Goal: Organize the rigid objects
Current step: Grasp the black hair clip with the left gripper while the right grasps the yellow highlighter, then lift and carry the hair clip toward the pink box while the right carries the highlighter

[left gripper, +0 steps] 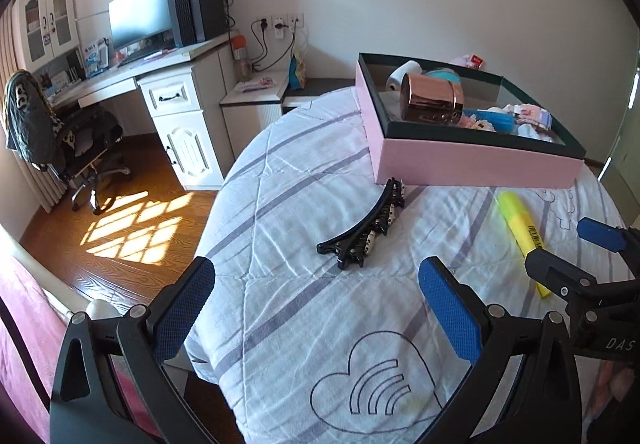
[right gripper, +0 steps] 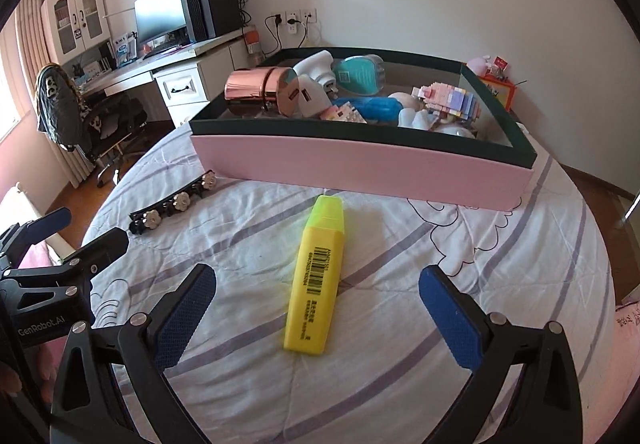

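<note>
On the striped quilt (right gripper: 400, 384) lie a highlighter (right gripper: 319, 282) and a hair clip (left gripper: 366, 226), both just before the pink box (right gripper: 360, 168). Both grippers, left (left gripper: 316, 310) and right (right gripper: 318, 310), are spread wide and empty. Step seems the approach: each must lower around its item.

On the bed (right gripper: 400, 384), the box (right gripper: 360, 168) sits at the back with a canister (right gripper: 256, 88) and toys in it. Before it lies the marker (right gripper: 318, 280); the hair clip (right gripper: 172, 204) lies left of that, near the box's corner.
</note>
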### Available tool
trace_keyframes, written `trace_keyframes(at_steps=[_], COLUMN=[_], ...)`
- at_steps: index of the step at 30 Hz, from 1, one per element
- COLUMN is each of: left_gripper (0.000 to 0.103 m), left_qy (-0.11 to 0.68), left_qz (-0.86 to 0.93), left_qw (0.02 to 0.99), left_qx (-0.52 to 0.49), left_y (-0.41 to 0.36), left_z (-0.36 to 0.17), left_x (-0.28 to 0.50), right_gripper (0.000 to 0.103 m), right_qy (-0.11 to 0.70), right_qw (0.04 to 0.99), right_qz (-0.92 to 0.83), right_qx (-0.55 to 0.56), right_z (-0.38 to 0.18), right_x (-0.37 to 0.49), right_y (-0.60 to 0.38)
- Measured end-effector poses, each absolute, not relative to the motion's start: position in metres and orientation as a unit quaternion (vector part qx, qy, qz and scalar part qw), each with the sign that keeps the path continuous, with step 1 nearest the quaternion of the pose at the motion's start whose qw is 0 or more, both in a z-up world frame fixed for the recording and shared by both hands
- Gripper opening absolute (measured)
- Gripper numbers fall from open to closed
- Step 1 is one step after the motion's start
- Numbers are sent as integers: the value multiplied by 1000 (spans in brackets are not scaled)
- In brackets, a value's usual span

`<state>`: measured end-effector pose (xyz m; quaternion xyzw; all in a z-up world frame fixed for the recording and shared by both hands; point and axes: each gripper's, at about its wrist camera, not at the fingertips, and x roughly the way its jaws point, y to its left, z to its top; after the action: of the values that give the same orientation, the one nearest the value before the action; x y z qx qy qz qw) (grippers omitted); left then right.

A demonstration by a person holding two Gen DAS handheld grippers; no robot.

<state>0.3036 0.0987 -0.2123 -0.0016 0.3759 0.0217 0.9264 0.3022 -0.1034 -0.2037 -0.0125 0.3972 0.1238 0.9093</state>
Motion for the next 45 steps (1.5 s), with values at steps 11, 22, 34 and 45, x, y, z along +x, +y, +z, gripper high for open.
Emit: trace_keyframes(at_steps=[11,22,34,45], left_gripper=[103,30,19,19], left_qy=[428,406,383,270], left_qz=[-5,-71,-105,-86], left_qw=[903,907,917,959], left_qx=[40,81,-30,-4], left_y=[84,58,40,3], left_z=[-237,-233,-212,-128], left_x=[351,352,301,236], right_gripper=[33,27,27,27], right_qy=[432,425,372,276], right_qw=[887,891,912,942], right_qz=[148,155,173,191], right_qx=[-63,-35,12,25], right_z=[-221,-218,-199,-137], right_x=[324,315,284,231], right_y=[-108,-127,-146,-151])
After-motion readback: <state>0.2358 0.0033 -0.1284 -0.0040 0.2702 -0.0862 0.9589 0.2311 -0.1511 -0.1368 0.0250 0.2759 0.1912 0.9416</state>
